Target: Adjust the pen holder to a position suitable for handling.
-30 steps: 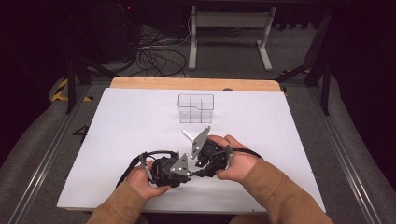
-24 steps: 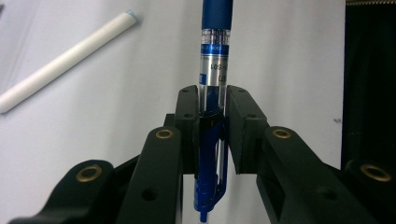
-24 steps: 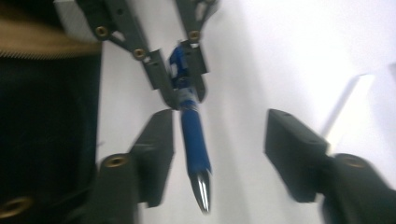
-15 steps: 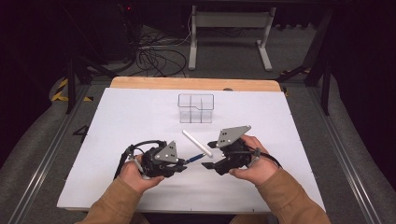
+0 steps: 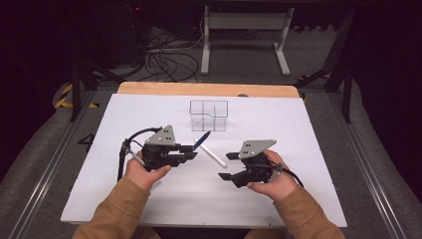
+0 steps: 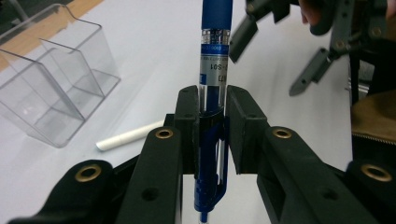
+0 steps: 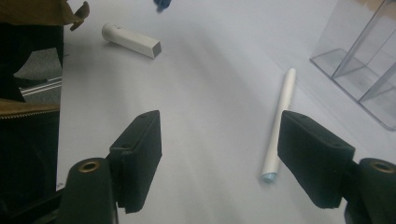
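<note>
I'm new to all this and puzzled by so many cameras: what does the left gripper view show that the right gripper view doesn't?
Left gripper view: the left gripper shut on a blue pen, with print on its barrel. Right gripper view: the right gripper, whose jaws have just been opening with nothing between them, and a short white piece farther off. Both: the clear organizer, the white pen and the white table.
</note>
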